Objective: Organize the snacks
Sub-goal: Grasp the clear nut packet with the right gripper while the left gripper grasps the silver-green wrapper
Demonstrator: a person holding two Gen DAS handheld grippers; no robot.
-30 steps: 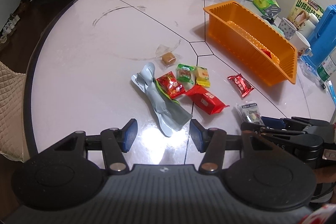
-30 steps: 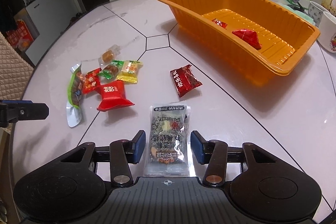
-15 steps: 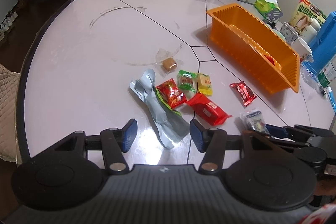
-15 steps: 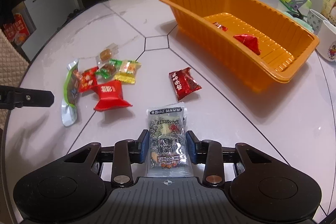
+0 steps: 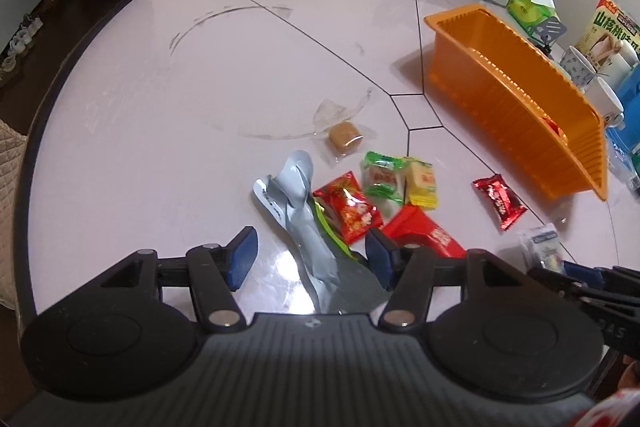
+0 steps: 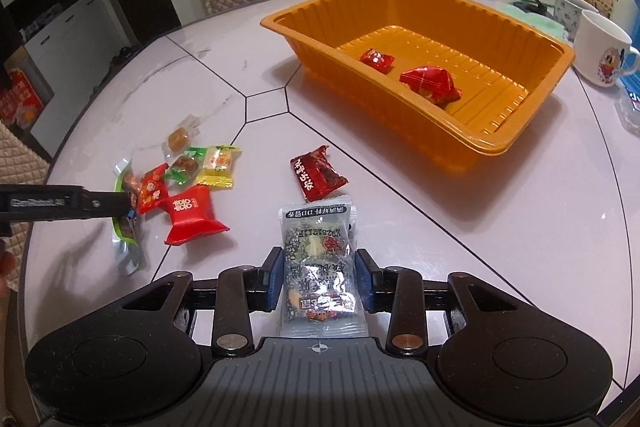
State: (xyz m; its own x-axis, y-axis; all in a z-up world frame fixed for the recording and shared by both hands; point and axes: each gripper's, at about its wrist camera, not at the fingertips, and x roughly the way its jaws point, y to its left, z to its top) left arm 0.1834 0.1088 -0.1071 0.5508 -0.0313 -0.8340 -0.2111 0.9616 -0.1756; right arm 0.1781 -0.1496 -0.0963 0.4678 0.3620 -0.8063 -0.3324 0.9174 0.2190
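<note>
Fingers point(image 6: 363, 281) of R gripper point(image 6: 320, 279) pinch seaweed pack point(image 6: 318, 267), angled down.

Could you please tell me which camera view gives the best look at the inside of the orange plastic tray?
The right wrist view: it looks down into the orange plastic tray, showing its ribbed floor and two red wrapped snacks inside. The left wrist view shows the tray mostly from outside, its near wall hiding the floor, with only a bit of red visible.

left gripper point(image 5: 310, 259): fingers spread, opening | right gripper point(image 6: 320, 277): fingers clamped
</note>
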